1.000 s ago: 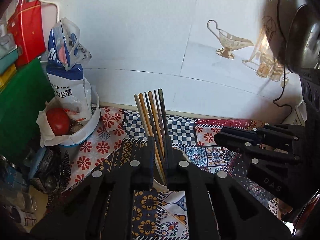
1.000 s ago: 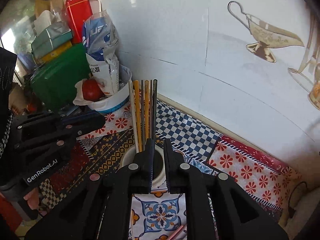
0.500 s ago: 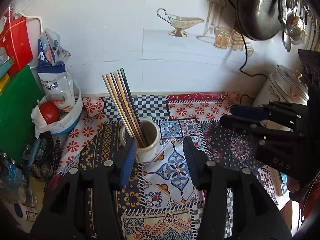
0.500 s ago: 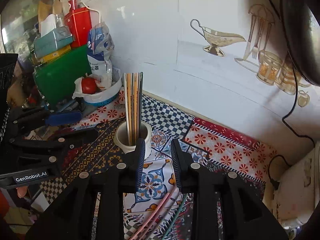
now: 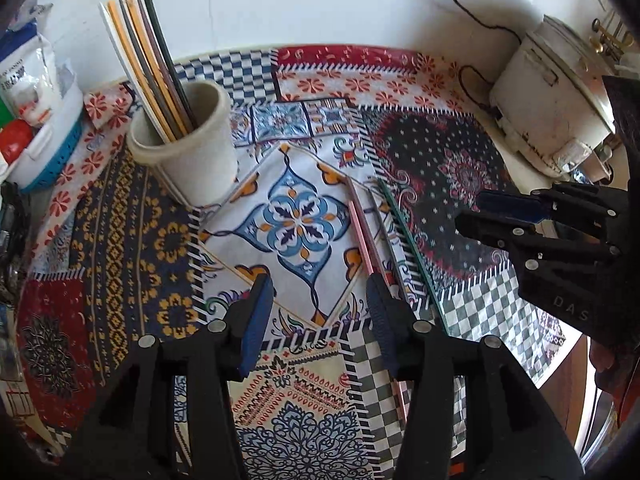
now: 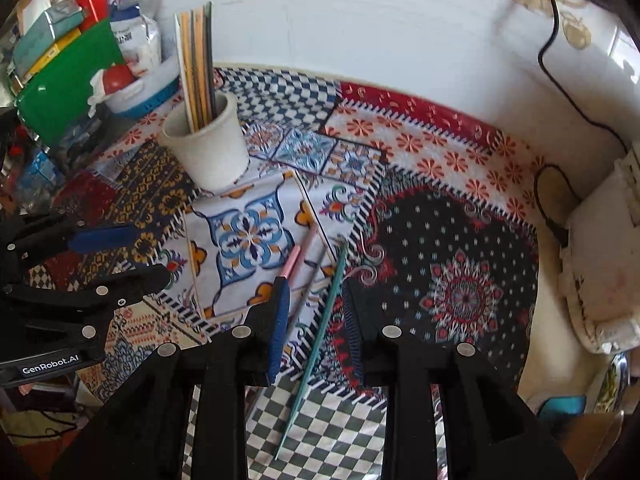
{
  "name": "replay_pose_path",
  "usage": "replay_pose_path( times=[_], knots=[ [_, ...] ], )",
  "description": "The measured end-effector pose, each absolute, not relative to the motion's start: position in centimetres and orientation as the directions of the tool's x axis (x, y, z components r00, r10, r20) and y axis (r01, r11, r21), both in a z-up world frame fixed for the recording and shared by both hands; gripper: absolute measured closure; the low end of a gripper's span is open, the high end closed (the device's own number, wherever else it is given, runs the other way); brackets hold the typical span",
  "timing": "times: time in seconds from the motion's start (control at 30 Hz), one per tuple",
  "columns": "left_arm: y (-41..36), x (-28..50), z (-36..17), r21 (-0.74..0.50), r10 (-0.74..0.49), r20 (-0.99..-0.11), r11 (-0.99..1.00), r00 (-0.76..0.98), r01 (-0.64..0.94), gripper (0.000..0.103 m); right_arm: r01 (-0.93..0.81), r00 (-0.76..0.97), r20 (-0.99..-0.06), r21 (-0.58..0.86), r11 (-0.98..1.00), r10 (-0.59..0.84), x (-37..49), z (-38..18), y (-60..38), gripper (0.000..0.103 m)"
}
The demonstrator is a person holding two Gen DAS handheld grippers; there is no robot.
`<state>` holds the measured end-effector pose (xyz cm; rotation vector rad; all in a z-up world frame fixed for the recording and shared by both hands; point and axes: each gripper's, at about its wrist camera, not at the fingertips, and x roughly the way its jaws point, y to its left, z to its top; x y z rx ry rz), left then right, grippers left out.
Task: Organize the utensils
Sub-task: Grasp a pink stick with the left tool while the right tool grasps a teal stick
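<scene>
A cream cup stands on the patterned cloth and holds several chopsticks that lean to the left. On the cloth lie three loose chopsticks: a pink chopstick, a grey chopstick and a green chopstick. My left gripper is open over the cloth, and its right finger is next to the pink one. My right gripper is open above the grey and green chopsticks and grips nothing.
A white rice cooker with a black cable stands at the right. At the left are a white and blue basket with a tomato and a bag, a green board and boxes. The tiled wall is close behind the cup.
Both grippers have opened, drawn back from the cup and sunk toward the cloth. The loose chopsticks have come into view under them.
</scene>
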<state>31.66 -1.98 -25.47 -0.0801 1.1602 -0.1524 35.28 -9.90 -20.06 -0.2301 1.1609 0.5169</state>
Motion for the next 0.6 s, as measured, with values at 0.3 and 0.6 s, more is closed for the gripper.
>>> replay_pose_path(
  times=[0.3,0.6],
  knots=[
    [-5.3,32.0,-31.5,-0.169,-0.197,-0.947,0.977,0.252,0.128,0.056,-0.403,0.138,-0.962,0.165,0.9,0.238,32.3,-26.4,-12.6,0.078],
    [-7.2,32.4,-32.6,-0.134,-0.178,-0.948,0.975,0.263,0.179,0.073,-0.407,0.115,-0.959,0.192,0.893,0.259,30.4,-27.3,-12.9,0.078]
  ],
)
